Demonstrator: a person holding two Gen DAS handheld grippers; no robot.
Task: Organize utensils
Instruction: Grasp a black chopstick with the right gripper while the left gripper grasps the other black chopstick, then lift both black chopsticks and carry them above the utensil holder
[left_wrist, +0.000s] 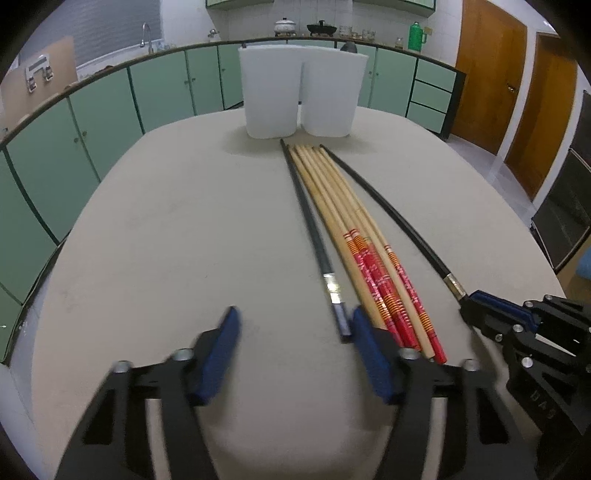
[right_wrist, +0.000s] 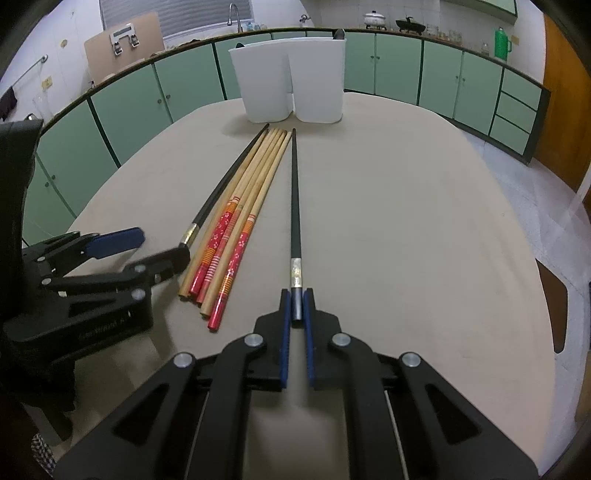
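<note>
Down at my right gripper (right_wrist: 296, 306), the blue pads (right_wrist: 284, 332) are pressed in on the butt end of a black chopstick (right_wrist: 294, 206), pinching it just below its silver band. That stick runs straight ahead along the table (right_wrist: 406, 221), lying flat as far as I can tell, tip aimed at the holder.

Over on my left gripper (left_wrist: 291, 332), the fingers are spread wide and nothing sits between them. The right-hand pad (left_wrist: 371, 354) is right beside the butt of the other black chopstick (left_wrist: 314, 236) and in front of the red ends of the wooden ones; I can't tell if it touches either.

Between the two black sticks lies the bundle of wooden chopsticks (right_wrist: 255, 184), red patterned ends toward me, bare tips pointing away, packed side by side. The black stick on the left runs along the bundle, tips nearly meeting it at the far end. The one I'm pinching sits a little apart on the right.

Farther on, just past all the tips, stands the white two-part holder (right_wrist: 291, 81), upright, something dark poking above each rim.
</note>
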